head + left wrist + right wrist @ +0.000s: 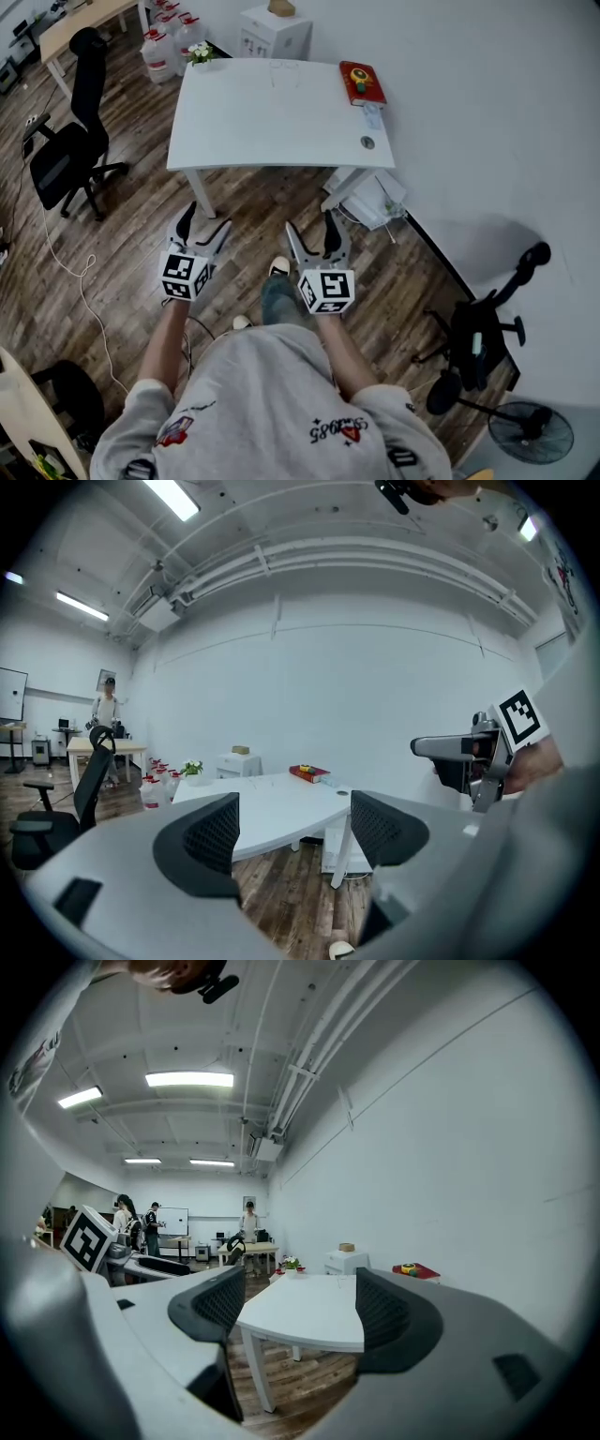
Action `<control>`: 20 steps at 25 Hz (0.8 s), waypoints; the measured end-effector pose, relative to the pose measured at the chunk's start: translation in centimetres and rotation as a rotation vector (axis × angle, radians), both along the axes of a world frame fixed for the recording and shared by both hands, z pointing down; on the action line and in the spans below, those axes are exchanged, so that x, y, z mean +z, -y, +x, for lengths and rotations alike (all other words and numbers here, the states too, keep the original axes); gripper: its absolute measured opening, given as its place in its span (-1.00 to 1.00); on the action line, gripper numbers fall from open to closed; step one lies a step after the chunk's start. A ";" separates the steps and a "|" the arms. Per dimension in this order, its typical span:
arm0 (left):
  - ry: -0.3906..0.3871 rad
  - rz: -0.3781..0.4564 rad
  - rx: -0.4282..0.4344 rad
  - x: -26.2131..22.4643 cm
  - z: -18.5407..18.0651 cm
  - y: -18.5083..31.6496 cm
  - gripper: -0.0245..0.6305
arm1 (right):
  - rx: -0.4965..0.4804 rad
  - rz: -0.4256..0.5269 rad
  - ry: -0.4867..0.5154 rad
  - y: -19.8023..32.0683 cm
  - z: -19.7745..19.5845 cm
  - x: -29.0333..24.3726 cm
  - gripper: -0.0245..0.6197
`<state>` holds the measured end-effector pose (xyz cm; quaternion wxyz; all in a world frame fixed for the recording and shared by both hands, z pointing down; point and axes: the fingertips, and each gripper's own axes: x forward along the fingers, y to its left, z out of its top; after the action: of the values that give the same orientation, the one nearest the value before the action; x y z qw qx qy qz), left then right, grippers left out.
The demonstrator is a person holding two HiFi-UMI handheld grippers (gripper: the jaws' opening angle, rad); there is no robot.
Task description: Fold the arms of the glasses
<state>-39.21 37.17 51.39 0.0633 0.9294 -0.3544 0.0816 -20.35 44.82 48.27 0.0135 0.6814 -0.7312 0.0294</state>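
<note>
A pair of clear-framed glasses (284, 69) lies faintly visible near the far edge of the white table (281, 122). I stand a step back from the table's near edge, with both grippers held over the wooden floor. My left gripper (206, 217) is open with nothing between its fingers, and it looks at the table from the side (292, 822). The right gripper (310, 225) is likewise open and empty, pointing level at the table (295, 1302). Neither gripper touches anything.
A red book (362, 82) lies at the table's far right corner, and a small plant (200, 53) at its far left. Black office chairs (70, 155) stand left; a chair (478, 333) and a fan (530, 431) stand right. A white cabinet (275, 33) and water bottles (169, 42) sit behind.
</note>
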 end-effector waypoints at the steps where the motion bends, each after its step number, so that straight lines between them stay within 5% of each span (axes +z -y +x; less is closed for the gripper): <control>1: 0.008 -0.003 0.002 0.1 0.7 1.0 0.16 | 0.005 -0.003 0.007 1.0 0.7 0.1 0.18; 20: 0.026 -0.029 -0.042 -1.3 17.0 24.4 0.16 | -0.071 0.015 0.026 25.4 17.9 -2.1 0.11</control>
<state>-22.24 12.82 50.12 0.0738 0.9195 -0.3735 0.0975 -2.45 19.39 46.22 0.0001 0.6547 -0.7552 0.0323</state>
